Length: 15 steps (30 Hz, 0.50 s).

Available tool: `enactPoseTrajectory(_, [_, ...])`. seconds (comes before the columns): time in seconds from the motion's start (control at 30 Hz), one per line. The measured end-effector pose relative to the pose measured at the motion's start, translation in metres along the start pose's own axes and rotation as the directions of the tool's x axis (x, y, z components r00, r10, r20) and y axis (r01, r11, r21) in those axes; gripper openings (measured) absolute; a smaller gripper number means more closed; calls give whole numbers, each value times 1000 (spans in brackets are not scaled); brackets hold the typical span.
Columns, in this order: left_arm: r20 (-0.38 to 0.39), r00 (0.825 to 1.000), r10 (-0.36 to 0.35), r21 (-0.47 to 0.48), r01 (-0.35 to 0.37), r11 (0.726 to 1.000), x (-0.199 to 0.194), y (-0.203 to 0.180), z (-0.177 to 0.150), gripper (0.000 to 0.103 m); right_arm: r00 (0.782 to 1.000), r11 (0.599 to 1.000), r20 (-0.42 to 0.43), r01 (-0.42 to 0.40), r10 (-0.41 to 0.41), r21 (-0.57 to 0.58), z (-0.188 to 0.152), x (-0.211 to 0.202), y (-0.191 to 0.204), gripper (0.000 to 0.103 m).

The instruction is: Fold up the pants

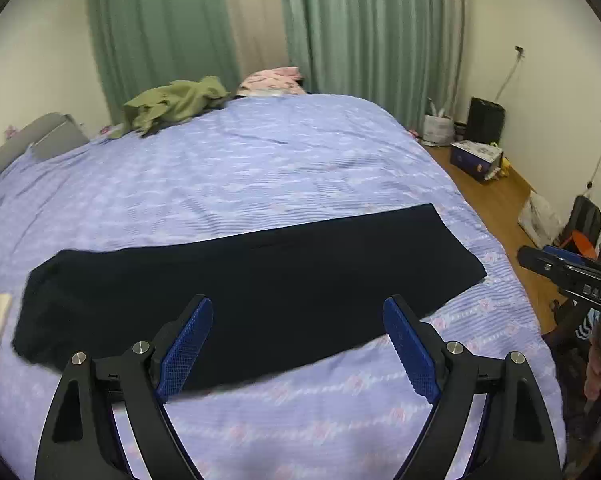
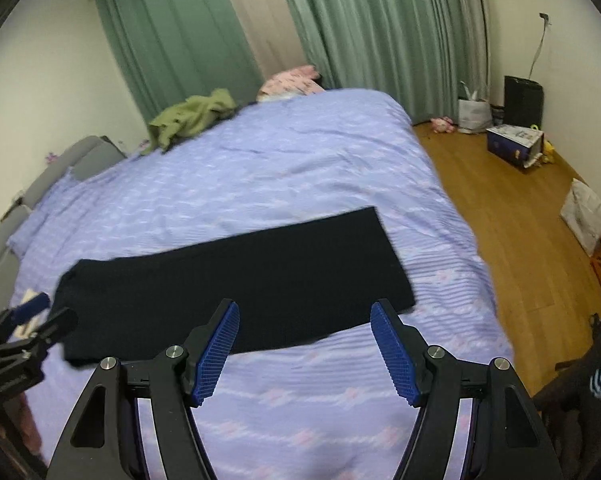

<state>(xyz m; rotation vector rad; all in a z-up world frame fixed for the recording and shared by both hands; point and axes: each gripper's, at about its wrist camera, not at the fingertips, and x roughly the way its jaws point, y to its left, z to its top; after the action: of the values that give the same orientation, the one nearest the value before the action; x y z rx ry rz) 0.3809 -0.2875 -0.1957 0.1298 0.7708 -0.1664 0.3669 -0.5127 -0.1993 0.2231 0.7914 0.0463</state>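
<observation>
A bedroom with green curtains [image 1: 360, 28] and a wood floor [image 2: 512, 216], and a wide bed [image 1: 260, 168] under a lilac cover, on which the dark pants [image 1: 240, 292] lie flat in one long band across the near side (already doubled leg on leg, I would judge); the left hand-held gripper [image 1: 298, 344] and the right hand-held gripper [image 2: 305, 350] both hang above it, jaws spread and empty. The next fold, end to end, calls for each to pinch an end of the band; the only lettering, on the right one's body, seems to read "DAS".
</observation>
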Motion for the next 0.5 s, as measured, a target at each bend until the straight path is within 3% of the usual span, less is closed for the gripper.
enactPoseTrajectory(0.3, [-70,997,-32,71,37,997,109,-45,1,87,992,998,-106,60,-63,-34,12,118,-61,69])
enactPoseTrajectory(0.5, [-129,990,-57,53,64,997,156,-60,5,87,982,1000,-189,19,-19,-3,16,175,-90,69])
